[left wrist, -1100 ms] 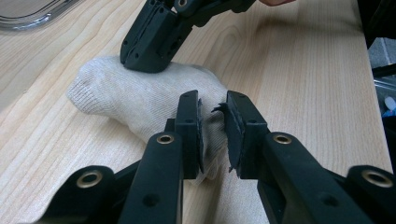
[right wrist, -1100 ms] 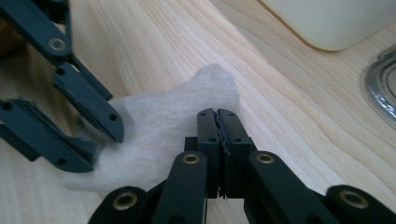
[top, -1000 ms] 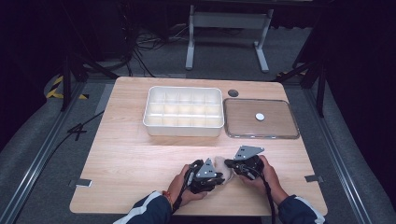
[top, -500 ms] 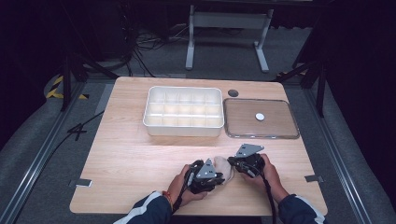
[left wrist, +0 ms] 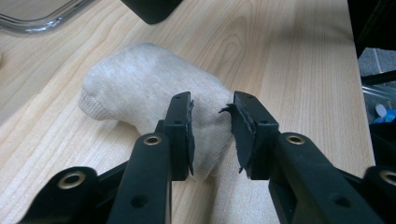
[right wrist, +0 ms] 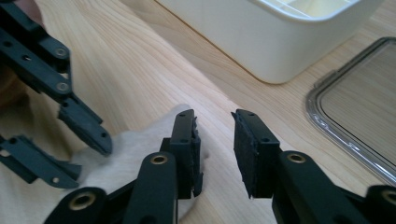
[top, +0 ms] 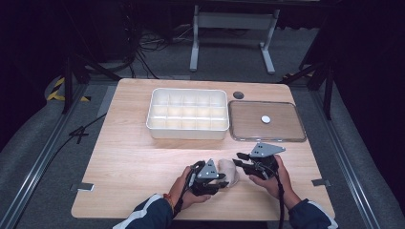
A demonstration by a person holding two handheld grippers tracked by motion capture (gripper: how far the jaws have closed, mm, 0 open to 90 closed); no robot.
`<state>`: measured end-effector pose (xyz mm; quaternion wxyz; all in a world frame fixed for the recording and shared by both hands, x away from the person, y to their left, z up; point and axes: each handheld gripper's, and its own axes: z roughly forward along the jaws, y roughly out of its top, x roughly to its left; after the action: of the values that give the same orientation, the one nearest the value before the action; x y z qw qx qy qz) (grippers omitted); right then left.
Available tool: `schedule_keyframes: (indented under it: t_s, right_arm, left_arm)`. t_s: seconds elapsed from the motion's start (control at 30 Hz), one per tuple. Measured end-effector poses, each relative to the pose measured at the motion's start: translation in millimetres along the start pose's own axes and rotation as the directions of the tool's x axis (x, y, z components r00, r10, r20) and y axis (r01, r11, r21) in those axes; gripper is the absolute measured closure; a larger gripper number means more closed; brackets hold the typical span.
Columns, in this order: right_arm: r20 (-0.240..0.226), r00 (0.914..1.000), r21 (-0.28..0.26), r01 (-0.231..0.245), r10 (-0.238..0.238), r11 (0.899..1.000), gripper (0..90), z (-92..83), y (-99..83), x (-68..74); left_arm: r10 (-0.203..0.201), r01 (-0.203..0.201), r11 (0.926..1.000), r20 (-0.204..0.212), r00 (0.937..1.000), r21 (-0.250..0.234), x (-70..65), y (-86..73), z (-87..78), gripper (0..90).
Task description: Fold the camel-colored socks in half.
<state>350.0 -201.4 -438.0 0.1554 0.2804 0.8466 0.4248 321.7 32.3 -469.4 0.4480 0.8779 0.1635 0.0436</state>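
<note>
Both grippers' jaws have just been opening, spread around a beige sock [left wrist: 140,88]; it could slip free unpinched.

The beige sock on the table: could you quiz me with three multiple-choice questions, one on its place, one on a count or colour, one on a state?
1. Where does the sock lie?
A. in the white tray
B. on the table near the hands
C. on the clear lid

2. How many rows of compartments has the white tray?
A. one
B. three
C. five

3. How stands the right gripper?
A. jaws apart, nothing pinched
B. clamped on the lid
C. clamped on the tray

B: bare wood surrounds it.
B: three rows show.
A: an empty gap shows between its pads.
</note>
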Motion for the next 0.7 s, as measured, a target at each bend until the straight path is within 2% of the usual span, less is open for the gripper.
schedule_keyframes:
  t_s: [0.13, 0.17, 0.33, 0.4, 0.47, 0.53, 0.6, 0.7]
  right_arm:
    - [-0.01, 0.9999, 0.001, 0.002, -0.002, 1.0, 61.7, 1.0, 2.2, 5.5]
    - [-0.019, 0.9998, 0.007, -0.004, 0.004, 1.0, 57.7, 2.2, 2.8, 7.4]
    - [-0.021, 0.9998, 0.025, -0.004, 0.005, 1.0, 52.7, 4.6, 2.8, 9.9]
    - [-0.019, 0.9998, 0.025, -0.01, 0.01, 1.0, 50.4, 4.3, 2.6, 9.6]
    - [-0.016, 0.9998, 0.028, -0.015, 0.016, 0.999, 49.2, 4.5, 2.5, 9.7]
    - [-0.016, 0.9997, 0.039, -0.015, 0.015, 0.999, 48.5, 6.1, 2.7, 10.2]
    - [-0.017, 0.9998, 0.049, -0.012, 0.013, 0.999, 47.7, 8.3, 2.3, 10.9]
    - [-0.033, 0.9993, 0.076, -0.014, 0.016, 0.997, 45.5, 12.3, -0.9, 12.4]
  left_arm:
    - [0.003, -0.003, 0.9999, 0.001, 1.0, -0.011, 0.5, 2.1, -5.4, 65.5]
    - [0.0, 0.0, 0.9999, -0.006, 1.0, -0.015, 0.7, 2.9, -9.0, 63.8]
    - [0.008, -0.008, 0.9999, -0.024, 0.9997, -0.01, 2.8, 5.0, -20.9, 56.0]
    - [-0.003, 0.002, 0.9998, -0.04, 0.9992, -0.021, 4.5, 5.3, -30.1, 54.1]
    - [-0.017, 0.016, 0.9996, -0.031, 0.9994, -0.023, 6.6, 4.7, -36.8, 53.4]
    - [-0.017, 0.016, 0.9996, -0.032, 0.9993, -0.022, 7.5, 2.6, -36.0, 54.2]
    - [-0.018, 0.018, 0.9998, -0.019, 0.9997, -0.001, 6.3, 0.8, -31.7, 54.3]
    - [0.009, -0.008, 0.9996, -0.022, 0.9997, 0.028, 4.4, 0.9, -30.9, 53.6]
